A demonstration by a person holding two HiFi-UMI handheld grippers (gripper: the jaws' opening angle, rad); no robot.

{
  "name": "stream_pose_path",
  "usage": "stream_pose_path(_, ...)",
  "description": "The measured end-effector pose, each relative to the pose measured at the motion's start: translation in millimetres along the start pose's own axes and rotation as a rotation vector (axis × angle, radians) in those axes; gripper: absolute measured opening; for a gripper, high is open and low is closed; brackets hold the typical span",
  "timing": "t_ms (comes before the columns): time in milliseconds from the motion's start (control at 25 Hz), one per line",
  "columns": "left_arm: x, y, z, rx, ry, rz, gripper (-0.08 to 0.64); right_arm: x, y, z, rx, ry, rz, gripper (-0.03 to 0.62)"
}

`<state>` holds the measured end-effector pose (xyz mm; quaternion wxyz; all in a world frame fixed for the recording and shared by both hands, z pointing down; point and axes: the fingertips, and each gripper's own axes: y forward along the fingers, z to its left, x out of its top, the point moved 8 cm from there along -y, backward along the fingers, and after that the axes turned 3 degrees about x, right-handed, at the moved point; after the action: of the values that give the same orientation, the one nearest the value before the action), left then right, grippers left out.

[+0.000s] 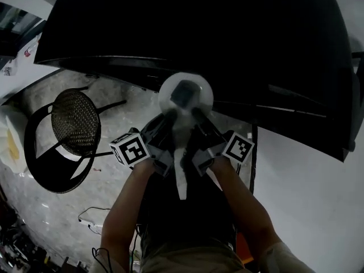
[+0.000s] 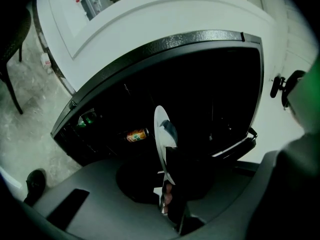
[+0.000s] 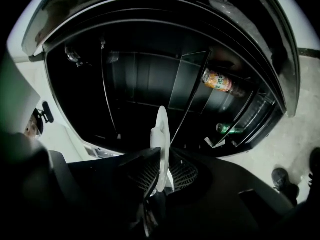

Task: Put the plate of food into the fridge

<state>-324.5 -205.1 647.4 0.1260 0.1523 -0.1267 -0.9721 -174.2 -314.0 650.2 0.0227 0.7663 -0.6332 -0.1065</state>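
I hold a white plate level in front of the open, dark fridge, with a dark piece of food on its middle. My left gripper is shut on the plate's near-left rim and my right gripper on its near-right rim. In the left gripper view the plate stands edge-on, its rim pinched between the jaws of the left gripper. The right gripper view shows the plate edge-on too, with the right gripper clamped on both faces. The fridge's shelves are dark.
Inside the fridge lie an orange can and a green bottle, on the door-side racks. A black mesh chair stands on the pale floor to my left. Loose cables lie near my feet. White fridge wall runs on the right.
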Motion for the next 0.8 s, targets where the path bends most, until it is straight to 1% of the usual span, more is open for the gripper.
stream_pose_path(160,-9,-3,2,0.008,0.018,-0.035,0.040,-4,-3,-8,0.032,0.004,-0.013,0.037)
stream_pose_path(240,-10,-4,13,0.005,0.002,-0.055,0.040,-8,3,-13,0.036,-0.003,-0.018,0.037)
stream_pose_path(360,-10,0,28,-0.039,-0.035,-0.085,0.040,-9,12,-21,0.039,-0.020,-0.028,0.037)
stream_pose_path(560,-7,8,23,-0.069,-0.039,-0.100,0.040,-4,9,-20,0.063,-0.025,-0.070,0.037)
stream_pose_path(800,-4,6,28,-0.086,-0.093,-0.136,0.031,-9,13,-20,0.053,-0.039,-0.082,0.037)
